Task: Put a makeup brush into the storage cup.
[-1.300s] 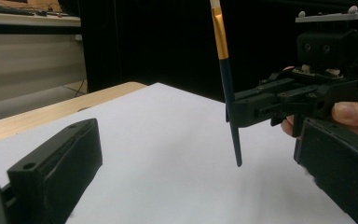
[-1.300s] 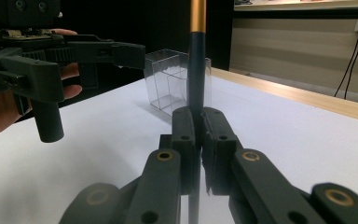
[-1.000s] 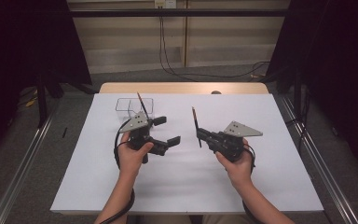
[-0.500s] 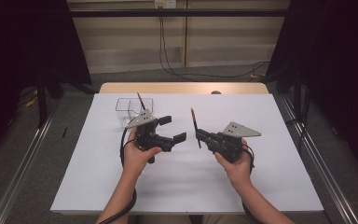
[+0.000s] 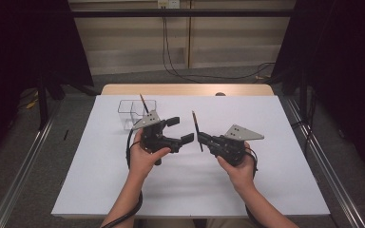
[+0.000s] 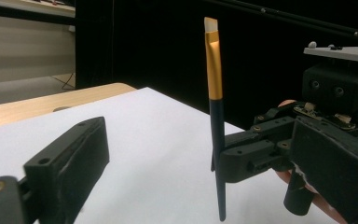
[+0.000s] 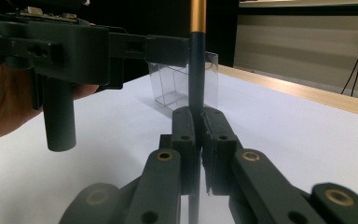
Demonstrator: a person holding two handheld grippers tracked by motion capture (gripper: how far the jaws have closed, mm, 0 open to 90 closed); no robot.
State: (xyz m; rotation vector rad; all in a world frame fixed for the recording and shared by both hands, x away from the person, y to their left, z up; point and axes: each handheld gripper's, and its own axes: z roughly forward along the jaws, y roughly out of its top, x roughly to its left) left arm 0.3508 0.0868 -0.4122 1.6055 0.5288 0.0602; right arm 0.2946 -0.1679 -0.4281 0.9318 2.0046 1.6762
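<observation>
Two hand-held grippers face each other above the white bench (image 5: 100, 190), and the step in hand looks like a handover of a brush. The right hand-held gripper (image 7: 196, 122) has its jaws clamped on the dark handle of the brush (image 6: 214, 107), which stands upright in the air, bristles up. The left hand-held gripper (image 5: 179, 129) is spread wide, its jaws just beside the handle but not touching. A clear box (image 5: 129, 113) sits beyond on the bench — likely the destination. Next, I judge, the left must straddle the handle squarely and close before the right lets go.
</observation>
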